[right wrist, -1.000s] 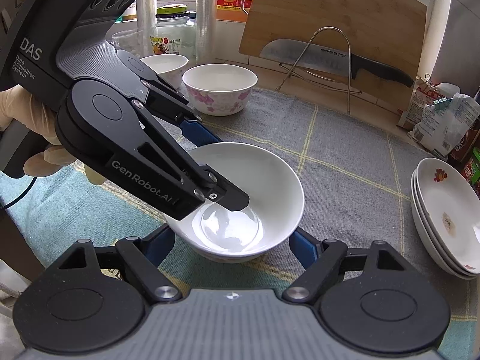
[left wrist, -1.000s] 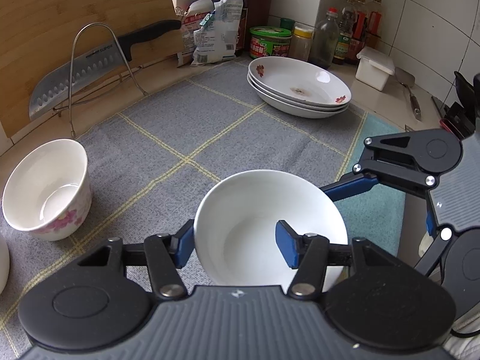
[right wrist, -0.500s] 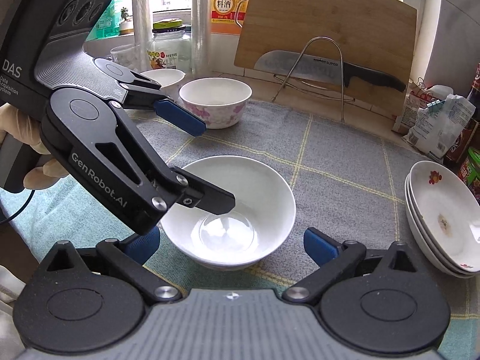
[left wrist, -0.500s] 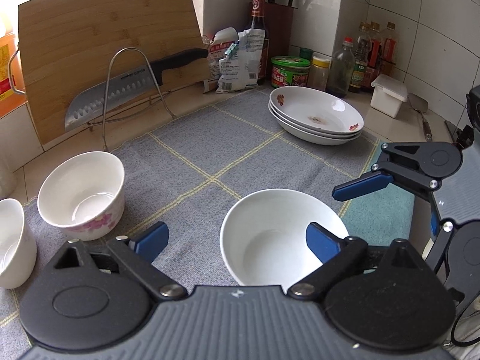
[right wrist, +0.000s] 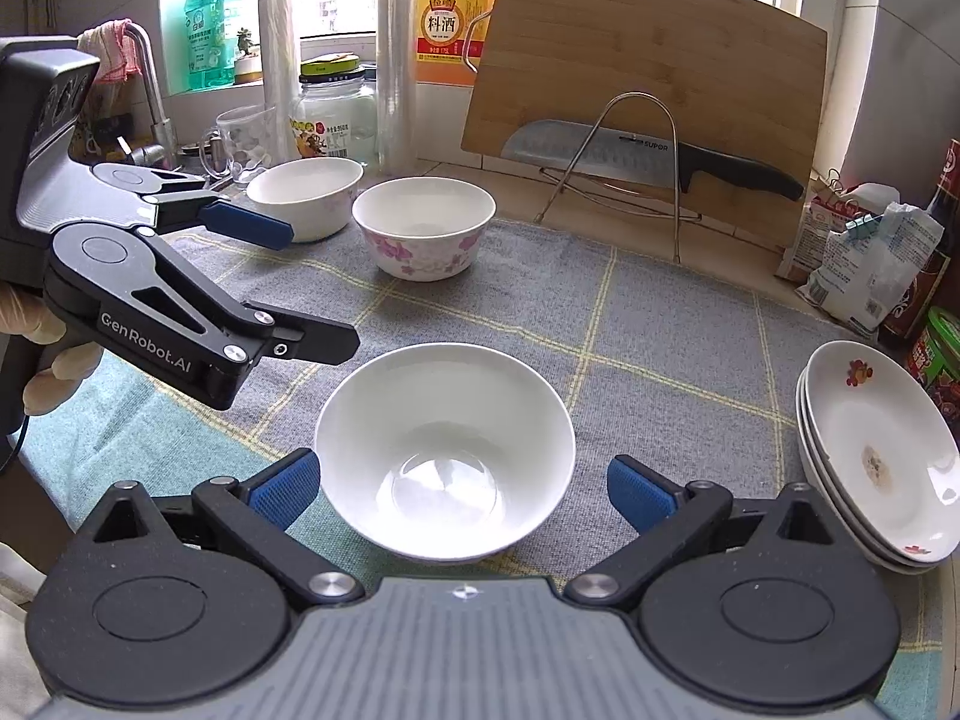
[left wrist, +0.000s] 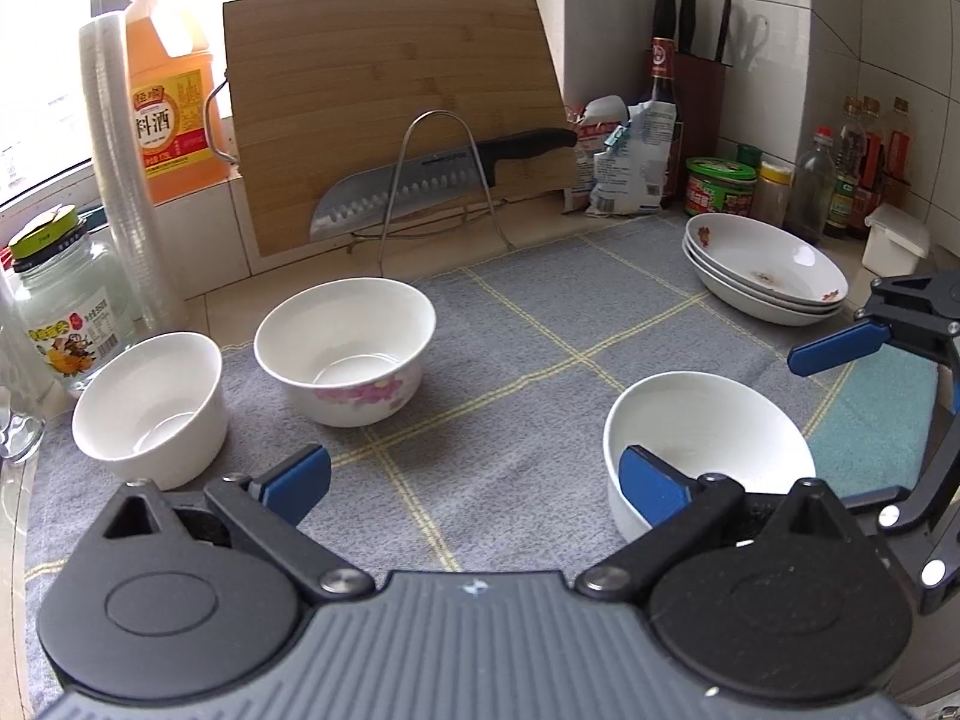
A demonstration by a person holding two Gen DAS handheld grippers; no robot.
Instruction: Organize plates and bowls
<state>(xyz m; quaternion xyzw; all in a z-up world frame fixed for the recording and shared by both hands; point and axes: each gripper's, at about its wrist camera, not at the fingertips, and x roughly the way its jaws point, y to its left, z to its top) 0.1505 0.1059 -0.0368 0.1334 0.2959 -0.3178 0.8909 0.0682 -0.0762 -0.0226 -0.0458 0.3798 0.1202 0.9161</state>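
A plain white bowl (right wrist: 444,450) stands on the grey mat (right wrist: 660,330), between the jaws of my right gripper (right wrist: 462,489), which is open with both pads clear of the rim. My left gripper (left wrist: 474,480) has its jaws still opening, with only mat between them. The same bowl (left wrist: 708,438) lies at its right finger. From the right wrist view, the left gripper (right wrist: 288,285) hangs left of the bowl, held by a gloved hand. A floral bowl (left wrist: 345,354) and a small white bowl (left wrist: 150,408) stand at the back left. Three stacked plates (left wrist: 768,276) sit at the right.
A bamboo cutting board (left wrist: 390,108) and a knife (left wrist: 432,180) on a wire rack lean at the back. Bottles, jars and packets line the wall and corner. A glass jar (left wrist: 66,306) stands at far left. A teal cloth (left wrist: 876,396) lies under the mat's right edge.
Both grippers opened wide and let go of the plain white bowl, which stays on the mat. The left gripper drew back and swung left, so the bowl now sits at its right.
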